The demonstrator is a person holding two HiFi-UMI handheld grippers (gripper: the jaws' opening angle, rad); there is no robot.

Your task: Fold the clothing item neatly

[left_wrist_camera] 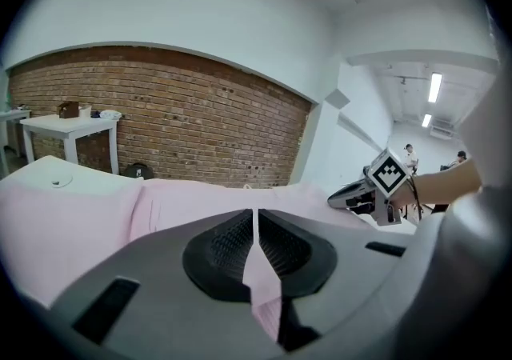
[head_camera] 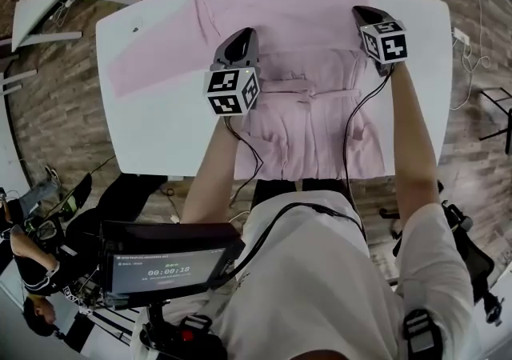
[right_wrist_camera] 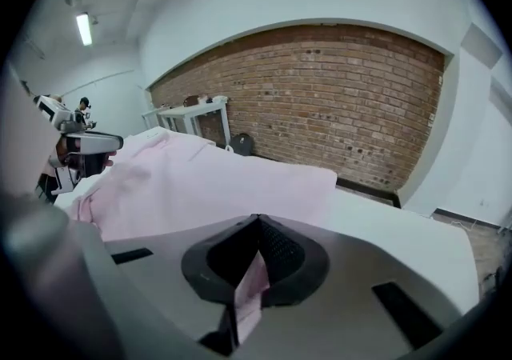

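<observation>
2 grips: left hand-held gripper (head_camera: pixel 239 38), right hand-held gripper (head_camera: pixel 362 12) each pinching pink garment (head_camera: pixel 312 38) between jaws.

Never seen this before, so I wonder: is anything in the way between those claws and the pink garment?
Nothing visible. The left claw and the right claw are each already shut on a fold of the pink garment, which lies spread on the white table.

pink garment (head_camera: pixel 300 70) flat on table
</observation>
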